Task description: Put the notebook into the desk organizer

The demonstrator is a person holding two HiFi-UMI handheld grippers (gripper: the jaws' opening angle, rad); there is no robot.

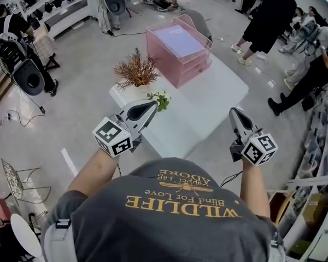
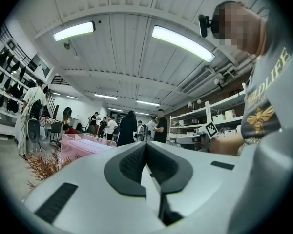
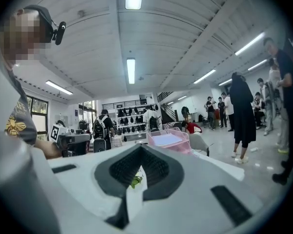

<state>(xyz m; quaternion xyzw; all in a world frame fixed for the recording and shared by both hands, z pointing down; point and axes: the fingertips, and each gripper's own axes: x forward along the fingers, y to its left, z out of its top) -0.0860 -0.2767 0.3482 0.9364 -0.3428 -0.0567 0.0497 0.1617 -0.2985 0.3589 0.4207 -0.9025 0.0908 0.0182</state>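
Observation:
A pink, see-through desk organizer (image 1: 177, 51) stands at the far end of the white table (image 1: 208, 100). A pale lilac notebook (image 1: 179, 40) lies flat in its top tray. It also shows as a light sheet in the pink organizer (image 3: 168, 141) in the right gripper view. My left gripper (image 1: 153, 105) hovers over the table's near left corner, shut and empty. My right gripper (image 1: 233, 111) hangs at the near right edge, its jaws together with nothing in them. Both are well short of the organizer. The left gripper (image 2: 146, 143) and right gripper (image 3: 140, 146) point level across the room.
A dried brown plant (image 1: 135, 69) and a small green and white flower sprig (image 1: 161, 98) stand on the table's left side, near my left gripper. Several people (image 1: 268, 21) stand beyond the table. Shelving (image 1: 311, 201) lines the right side, and a wire chair (image 1: 19, 182) stands at the left.

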